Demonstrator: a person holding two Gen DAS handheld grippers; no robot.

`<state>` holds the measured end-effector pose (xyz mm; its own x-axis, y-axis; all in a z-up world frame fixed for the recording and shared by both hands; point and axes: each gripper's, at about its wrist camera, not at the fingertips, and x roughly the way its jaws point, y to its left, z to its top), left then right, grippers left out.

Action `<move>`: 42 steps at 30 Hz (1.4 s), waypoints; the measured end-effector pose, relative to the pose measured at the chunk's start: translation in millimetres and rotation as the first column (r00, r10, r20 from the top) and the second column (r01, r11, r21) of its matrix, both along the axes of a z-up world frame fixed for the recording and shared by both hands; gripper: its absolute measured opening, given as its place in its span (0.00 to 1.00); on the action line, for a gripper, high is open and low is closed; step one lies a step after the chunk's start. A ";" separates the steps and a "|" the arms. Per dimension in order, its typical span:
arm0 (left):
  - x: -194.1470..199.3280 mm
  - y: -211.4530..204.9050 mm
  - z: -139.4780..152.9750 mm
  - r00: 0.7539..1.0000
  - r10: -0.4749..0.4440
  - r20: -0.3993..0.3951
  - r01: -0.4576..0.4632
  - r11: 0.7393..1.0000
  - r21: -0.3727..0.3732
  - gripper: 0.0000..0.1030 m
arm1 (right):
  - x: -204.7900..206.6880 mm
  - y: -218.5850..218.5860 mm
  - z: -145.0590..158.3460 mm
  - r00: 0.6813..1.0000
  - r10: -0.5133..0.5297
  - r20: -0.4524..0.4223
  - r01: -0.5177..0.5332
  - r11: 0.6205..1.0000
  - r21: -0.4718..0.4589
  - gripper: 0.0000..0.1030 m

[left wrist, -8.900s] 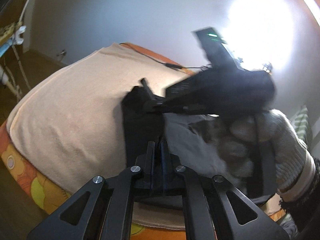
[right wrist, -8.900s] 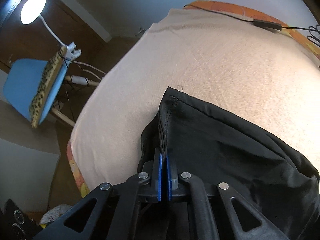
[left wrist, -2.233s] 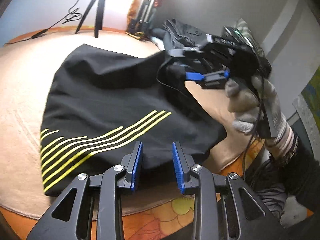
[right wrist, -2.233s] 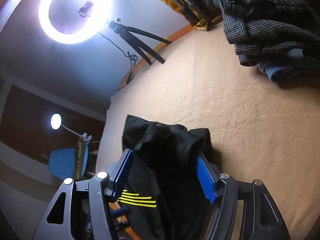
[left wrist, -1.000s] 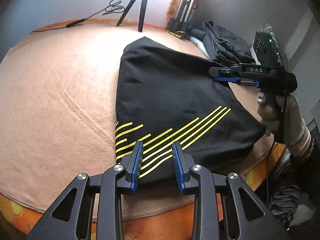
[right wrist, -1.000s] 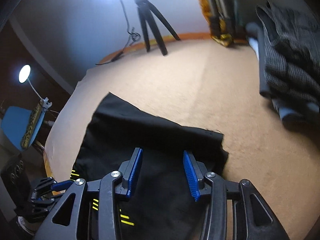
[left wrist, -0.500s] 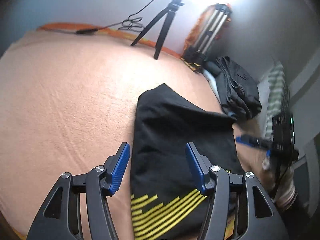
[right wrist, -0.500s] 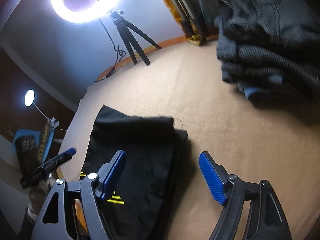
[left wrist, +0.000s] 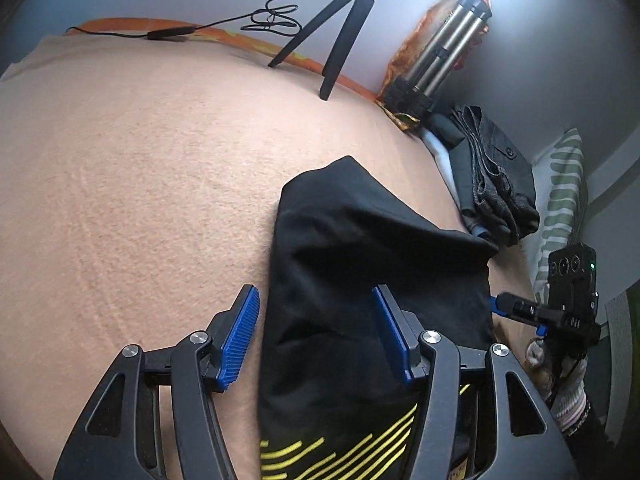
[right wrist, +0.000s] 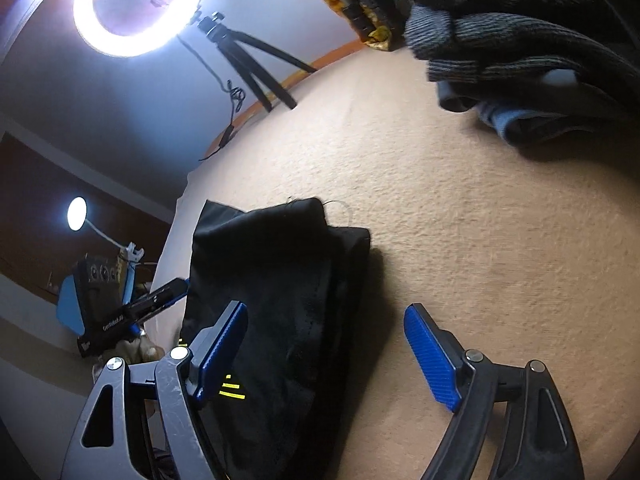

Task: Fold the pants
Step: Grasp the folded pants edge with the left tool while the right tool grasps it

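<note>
The left gripper (left wrist: 316,330) hangs spread over the folded black pants (left wrist: 360,280) on the beige blanket (left wrist: 140,180), gripping nothing. Only its camera catches the striped pillow (left wrist: 564,192) far right. The right gripper (right wrist: 326,344), jaws opening, straddles the pants' right edge; only there shows the ring light (right wrist: 140,4).

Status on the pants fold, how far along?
Mostly done: the black pants with yellow stripes lie doubled into a compact stack on the beige blanket. Nothing in hand: left gripper is open above the fabric, right gripper has its jaws opening, pads clear of it. Left: the top layer looks rumpled; perhaps smoothing or stacking with the dark folded clothes.
</note>
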<state>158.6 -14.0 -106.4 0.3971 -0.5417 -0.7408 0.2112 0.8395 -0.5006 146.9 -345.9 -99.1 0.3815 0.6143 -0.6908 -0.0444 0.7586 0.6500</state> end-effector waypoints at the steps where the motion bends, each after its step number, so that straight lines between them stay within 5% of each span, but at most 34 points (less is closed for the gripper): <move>1: 2.3 -1.8 -0.6 1.000 -0.002 0.000 0.002 1.000 -0.003 0.56 | -2.0 1.6 0.8 1.000 0.005 0.010 -0.005 1.000 -0.014 0.81; 6: 10.4 -8.6 -5.3 1.000 -0.014 -0.008 0.014 1.000 0.007 0.56 | -9.4 7.6 0.8 0.998 0.026 0.053 -0.024 0.999 -0.040 0.74; 11: 12.2 -10.4 -6.5 1.000 -0.026 0.012 0.026 1.000 0.003 0.56 | -10.7 10.0 -6.3 0.998 0.050 0.044 -0.051 0.998 0.036 0.54; 21: 17.4 -24.4 -7.5 0.998 -0.037 0.049 0.037 0.999 0.009 0.54 | 1.8 21.8 -7.1 0.997 0.045 0.056 -0.049 0.997 0.066 0.53; 23: 17.3 -26.5 -7.0 0.998 -0.038 0.055 0.037 0.999 0.019 0.53 | 2.8 24.7 -11.2 0.998 0.049 0.041 -0.051 0.997 0.065 0.36; 26: 17.3 -28.4 -8.8 0.998 -0.036 0.058 0.033 0.998 0.044 0.25 | 1.2 26.1 -13.1 0.999 0.031 0.039 -0.034 0.997 0.067 0.28; 29: 15.9 -26.8 -8.0 0.998 -0.035 0.056 0.034 0.999 0.023 0.11 | -1.5 32.7 -8.5 0.998 0.032 0.059 -0.034 0.999 0.030 0.24; 31: 12.1 -28.8 -3.7 0.996 -0.037 0.079 0.034 0.999 0.039 0.09 | -4.4 36.1 -1.6 0.996 0.035 0.085 -0.036 0.999 0.009 0.11; 42: -1.2 -26.5 18.8 0.988 -0.031 0.150 0.028 0.999 0.020 0.06 | -11.5 39.8 14.5 0.991 0.030 0.129 -0.023 0.998 -0.050 0.07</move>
<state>157.4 -40.6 -87.6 0.4887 -0.5423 -0.6835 0.3074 0.8402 -0.4468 135.4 -306.1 -84.6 0.4536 0.5927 -0.6656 -0.1464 0.7862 0.6004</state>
